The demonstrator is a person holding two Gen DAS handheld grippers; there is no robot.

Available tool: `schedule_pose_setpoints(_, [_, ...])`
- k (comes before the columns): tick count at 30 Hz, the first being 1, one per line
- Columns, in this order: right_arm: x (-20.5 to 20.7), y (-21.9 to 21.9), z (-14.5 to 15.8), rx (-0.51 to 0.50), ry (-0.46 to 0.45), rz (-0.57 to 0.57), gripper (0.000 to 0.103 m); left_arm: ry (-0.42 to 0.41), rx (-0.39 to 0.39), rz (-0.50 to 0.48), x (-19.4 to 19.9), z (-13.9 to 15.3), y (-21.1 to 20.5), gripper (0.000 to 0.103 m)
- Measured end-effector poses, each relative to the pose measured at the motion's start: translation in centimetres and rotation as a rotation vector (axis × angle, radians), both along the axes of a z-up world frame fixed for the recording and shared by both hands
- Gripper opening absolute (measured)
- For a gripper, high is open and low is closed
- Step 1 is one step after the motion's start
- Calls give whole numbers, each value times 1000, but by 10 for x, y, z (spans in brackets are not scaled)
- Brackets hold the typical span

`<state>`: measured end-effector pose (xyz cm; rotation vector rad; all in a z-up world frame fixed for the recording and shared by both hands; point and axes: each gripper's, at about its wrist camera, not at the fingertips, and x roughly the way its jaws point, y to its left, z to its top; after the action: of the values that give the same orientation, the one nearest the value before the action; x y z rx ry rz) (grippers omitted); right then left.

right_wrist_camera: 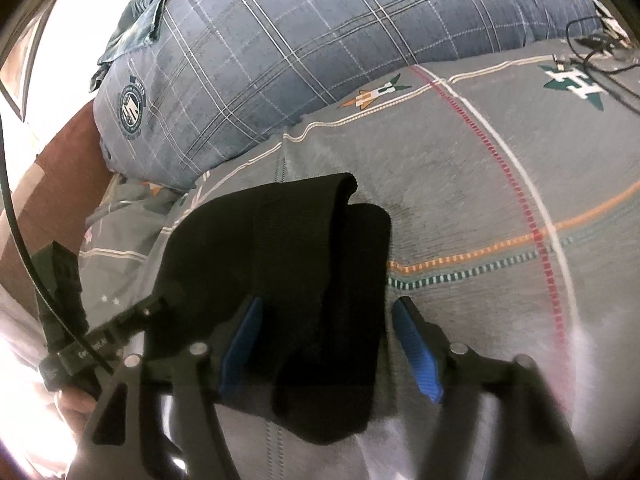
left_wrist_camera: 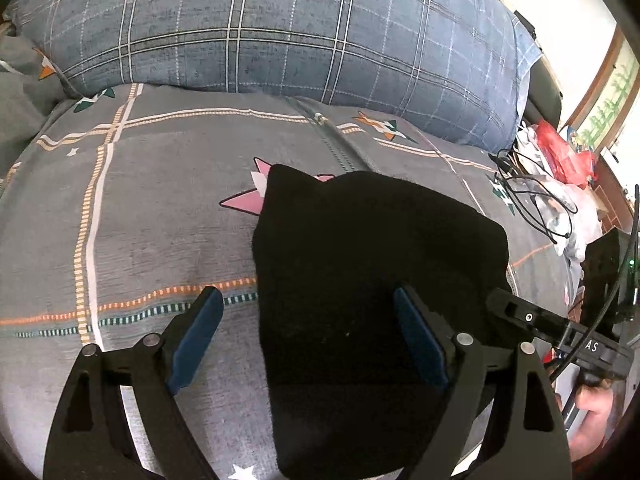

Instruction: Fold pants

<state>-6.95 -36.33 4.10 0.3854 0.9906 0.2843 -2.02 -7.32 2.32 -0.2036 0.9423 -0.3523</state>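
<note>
The left claw (left_wrist_camera: 308, 336) stood released, its blue pads straddling the near left edge of the folded black fabric pants (left_wrist_camera: 372, 280), neither pad pressing cloth. The pants lay on the grey patterned bed cover (left_wrist_camera: 160, 200), their long axis running away from both claws toward the blue plaid pillow (left_wrist_camera: 280, 24). The right claw (right_wrist_camera: 326, 344) likewise stood released over the right edge. Tangled black cables (left_wrist_camera: 528, 200) lay well apart, obstructing nothing.
</note>
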Motion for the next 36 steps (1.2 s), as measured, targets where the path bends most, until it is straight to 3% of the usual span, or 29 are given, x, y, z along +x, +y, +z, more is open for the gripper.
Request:
schedule_pose_setpoints(8, [5,13,-2,-28,-17,25,76,30,-32,25,6,-8,2,100])
schedule_pose_setpoints(13, [5,17,-2,-56,-37,34,76,23,-29,26,5,-10,-1,101])
schedule_pose_setpoints(17, [1,19,1,-92,-62,46,66,17,-35,32,3,-11,-4,100])
schedule_pose_setpoints(19, [-2,21,4,-118,-79,47,62,11,-46,20,0,-11,-6,92])
schedule_pose_setpoints(21, [-4,24,8,-147,-95,51,57,1,-56,-9,-3,-9,-12,71])
schedule_pose_setpoints(24, [-8,26,16,-181,-115,59,51,-33,-13,-29,-10,-2,-21,67])
schedule_pose_setpoints(29, [-15,23,26,-186,-136,46,42,-37,-34,-28,-14,5,-18,56])
schedule_pose_setpoints(36, [-19,24,49,-208,-182,39,40,-77,-54,-39,-22,26,-21,52])
